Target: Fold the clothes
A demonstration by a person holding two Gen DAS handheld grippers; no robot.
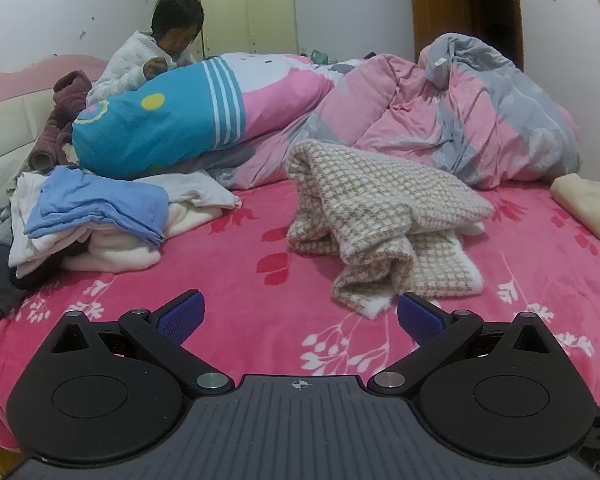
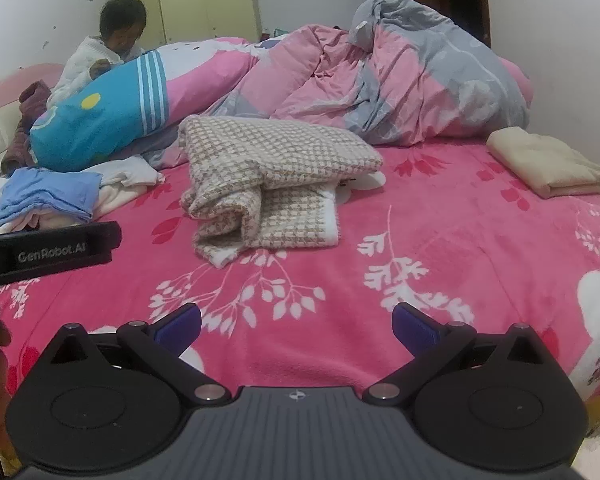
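Two handheld grippers hover low over a bed spread with a pink floral blanket (image 1: 228, 280). The left gripper (image 1: 298, 318) has its blue-padded fingers spread wide with nothing between them; the right gripper (image 2: 296, 322) is likewise wide open and holds nothing. A beige-and-white houndstooth garment (image 1: 376, 216), loosely folded and rumpled, lies on the blanket just right of centre in the left wrist view and at centre in the right wrist view (image 2: 272, 184), ahead of both grippers and touching neither. At left of both frames sits a heap of clothes topped by a light blue garment (image 1: 100, 204). A folded cream garment (image 2: 548, 162) rests on the blanket at the right edge. Behind, a pink and grey quilt (image 1: 480, 116) is bunched across the upper right, and a blue and pink bolster pillow (image 1: 180, 116) lies at upper left. A person in a white quilted jacket (image 1: 136, 64) sits behind the pillow.
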